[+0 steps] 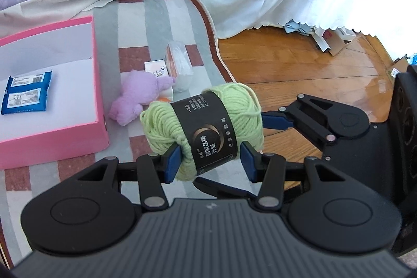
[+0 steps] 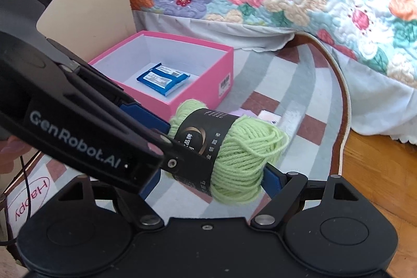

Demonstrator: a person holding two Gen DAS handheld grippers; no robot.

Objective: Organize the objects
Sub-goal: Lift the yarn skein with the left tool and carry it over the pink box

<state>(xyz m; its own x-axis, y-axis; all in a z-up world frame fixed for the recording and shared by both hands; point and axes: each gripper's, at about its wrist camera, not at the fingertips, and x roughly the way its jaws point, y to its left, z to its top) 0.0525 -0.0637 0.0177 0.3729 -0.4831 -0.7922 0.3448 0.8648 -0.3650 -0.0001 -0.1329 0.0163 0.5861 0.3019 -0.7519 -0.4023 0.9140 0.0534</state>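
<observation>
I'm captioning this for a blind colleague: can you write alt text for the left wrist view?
The left tongs grip a green yarn skein with a black label, held above a striped rug. A pink box at left holds a blue packet; a purple plush toy lies beside it.

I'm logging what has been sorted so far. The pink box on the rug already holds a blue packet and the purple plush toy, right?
Not quite. The pink box holds only the blue packet. The purple plush toy lies on the striped rug beside the box, as the left wrist view shows.
</observation>
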